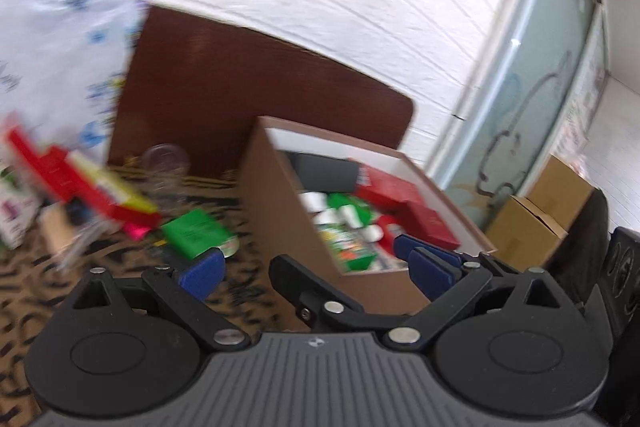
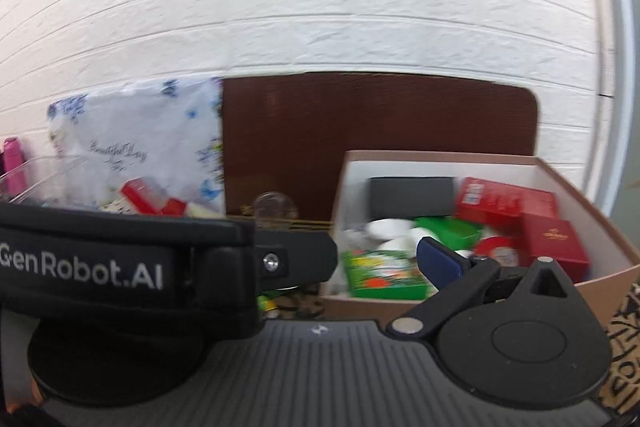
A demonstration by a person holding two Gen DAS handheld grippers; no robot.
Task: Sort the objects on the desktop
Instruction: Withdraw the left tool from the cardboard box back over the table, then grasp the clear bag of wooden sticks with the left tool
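A brown cardboard box [image 1: 280, 211] stands on the patterned tabletop, filled with red boxes [image 1: 400, 193], green packets [image 1: 352, 251], white items and a black case. My left gripper [image 1: 316, 261] is open and empty, its blue pads straddling the box's near corner. A green box [image 1: 194, 231] and a red and yellow box [image 1: 80, 179] lie left of it. In the right wrist view the same box [image 2: 608, 231] sits ahead at right. Only the right blue pad [image 2: 438, 261] of my right gripper shows; the left gripper's body [image 2: 160, 267] hides the other side.
A dark brown board [image 1: 248, 91] leans on the white brick wall. A white floral bag [image 2: 140, 143] stands at left, with a clear glass [image 1: 164, 163] and a pink bottle [image 2: 12, 163] nearby. Cardboard cartons [image 1: 540, 211] and a glass door are at right.
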